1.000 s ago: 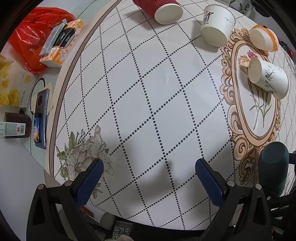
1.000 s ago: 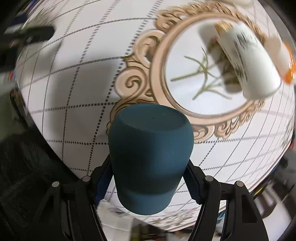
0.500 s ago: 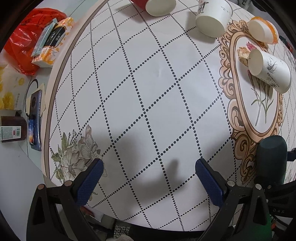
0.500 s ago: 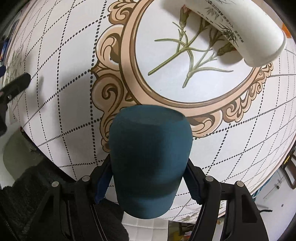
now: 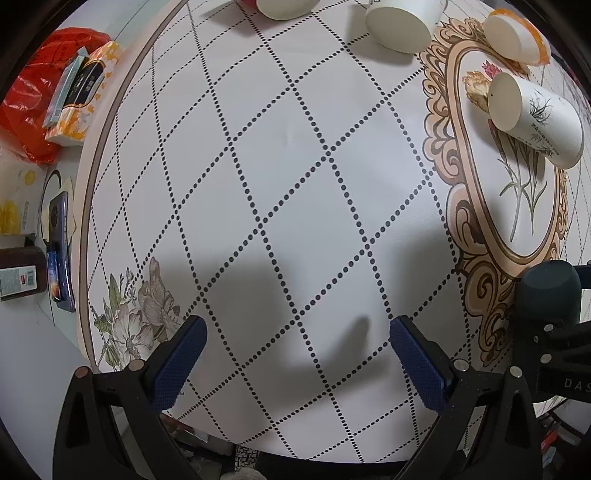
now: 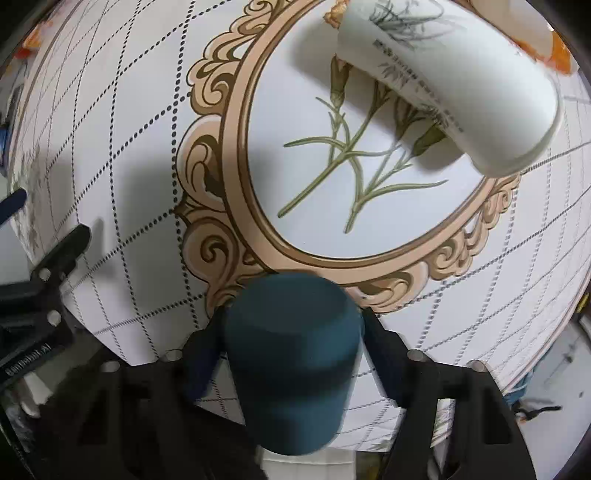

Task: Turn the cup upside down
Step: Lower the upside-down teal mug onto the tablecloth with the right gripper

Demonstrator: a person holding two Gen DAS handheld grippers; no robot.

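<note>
My right gripper (image 6: 291, 354) is shut on a dark teal cup (image 6: 291, 354), held bottom-up above the near edge of the table, by the ornate oval frame print (image 6: 236, 147). The cup's closed base faces the camera. The same cup (image 5: 548, 295) and the right gripper show at the right edge of the left wrist view. My left gripper (image 5: 295, 354) is open and empty, hovering over the table's near side on bare patterned cloth.
A white paper cup with plant print (image 5: 535, 118) (image 6: 450, 96) lies on its side inside the oval. An orange-and-white cup (image 5: 515, 35), a white cup (image 5: 400, 22) and a red cup (image 5: 280, 7) lie further back. Left of the table are a red bag (image 5: 29, 103), boxes and a phone (image 5: 59, 251).
The right gripper has shifted with the teal cup, still base toward camera, and the left gripper now shows in its view. The left gripper has drifted slightly toward the table, staying open.
</note>
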